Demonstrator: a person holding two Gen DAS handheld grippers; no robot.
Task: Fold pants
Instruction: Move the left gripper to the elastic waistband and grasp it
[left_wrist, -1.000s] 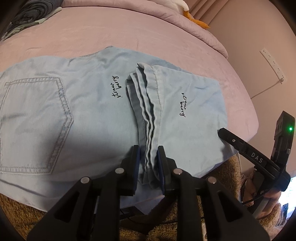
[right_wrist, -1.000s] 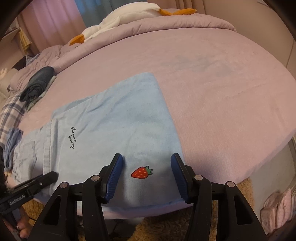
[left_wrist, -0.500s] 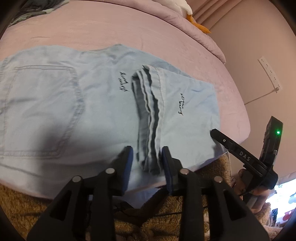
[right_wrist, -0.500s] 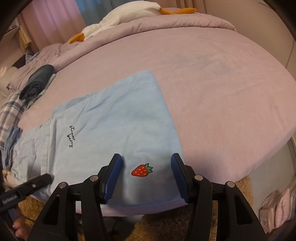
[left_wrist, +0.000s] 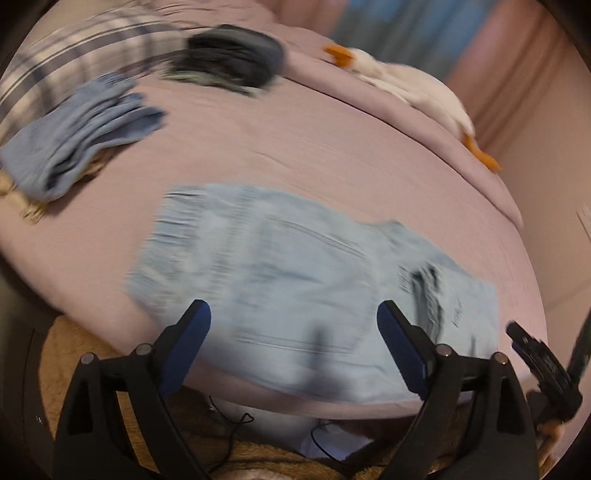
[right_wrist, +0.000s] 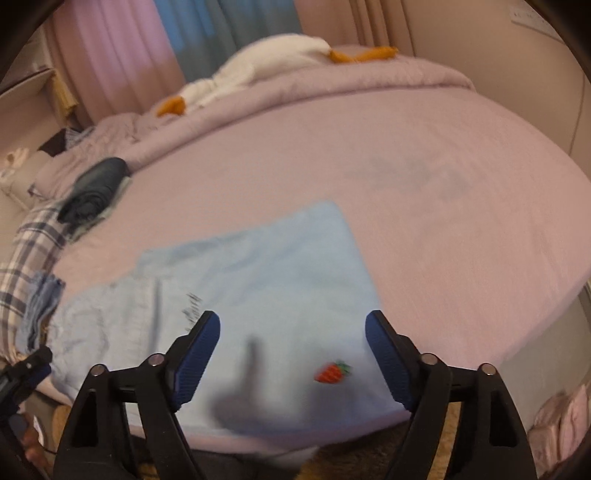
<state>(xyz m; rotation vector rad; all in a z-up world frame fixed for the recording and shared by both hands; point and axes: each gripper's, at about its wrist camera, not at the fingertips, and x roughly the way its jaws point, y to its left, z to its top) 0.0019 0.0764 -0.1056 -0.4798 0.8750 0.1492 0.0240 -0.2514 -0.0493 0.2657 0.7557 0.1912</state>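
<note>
The light blue pants (left_wrist: 288, 273) lie spread flat on the near part of the bed (left_wrist: 332, 155), folded over themselves, their lower edge reaching the mattress edge. The left gripper (left_wrist: 293, 332) hangs above that near edge with its blue-padded fingers (left_wrist: 184, 343) wide apart and nothing between them (this view is heavily blurred). The right gripper (right_wrist: 291, 350) is likewise spread wide over the pants' other end, gripping nothing, a red strawberry patch (right_wrist: 331, 372) showing between its fingers. Farther back on the bed sit a dark folded garment (left_wrist: 236, 59), a crumpled blue cloth (left_wrist: 85, 129), and a white plush goose (right_wrist: 269, 62).
</note>
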